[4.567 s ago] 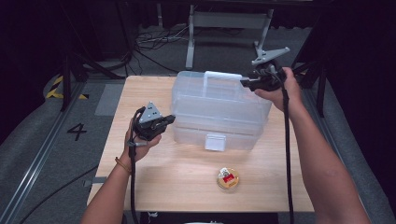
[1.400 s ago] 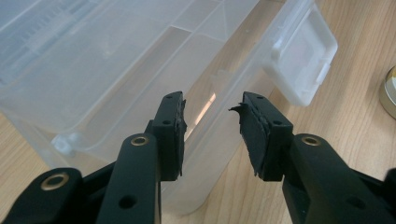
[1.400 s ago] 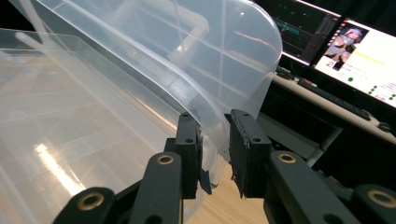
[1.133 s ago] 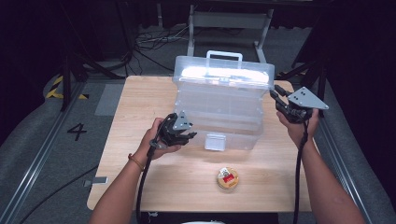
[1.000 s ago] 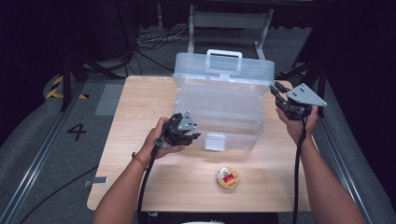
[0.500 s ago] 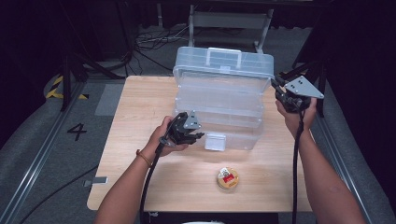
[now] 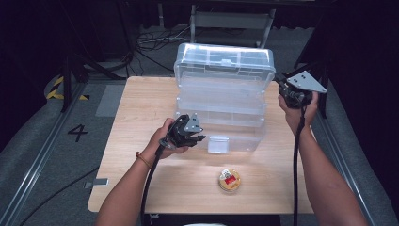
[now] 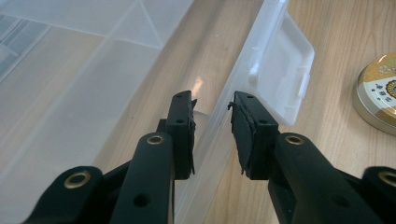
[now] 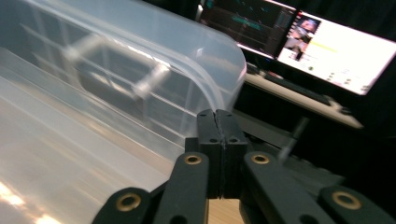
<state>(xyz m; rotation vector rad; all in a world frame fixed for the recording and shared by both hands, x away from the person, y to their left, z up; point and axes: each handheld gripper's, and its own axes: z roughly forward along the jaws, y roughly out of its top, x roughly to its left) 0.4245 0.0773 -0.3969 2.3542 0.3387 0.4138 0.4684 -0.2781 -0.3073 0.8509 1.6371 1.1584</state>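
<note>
A clear plastic storage box (image 7: 221,117) stands on the wooden table (image 7: 141,108), its lid (image 7: 225,59) raised upright. My left gripper (image 7: 200,137) is at the box's front left. Its jaws (image 8: 212,105) have just been closing and straddle the front rim (image 8: 219,126) with a gap left, beside the hanging latch flap (image 8: 280,70). My right gripper (image 7: 281,84) is at the lid's right edge. Its pads (image 9: 217,114) have just closed together, tips at the lid's rounded corner (image 9: 224,70). I cannot tell whether a thin rim is pinched.
A round gold tin (image 7: 229,179) with a red label lies on the table in front of the box, also near the left gripper (image 8: 379,93). Lit monitors (image 9: 336,51) stand beyond the table. Cables and a frame sit on the dark floor behind.
The lid has swung from tilted back to upright, and its handle has gone out of sight. The right gripper moved slightly up and back with the lid's edge. The left hand stayed put.
</note>
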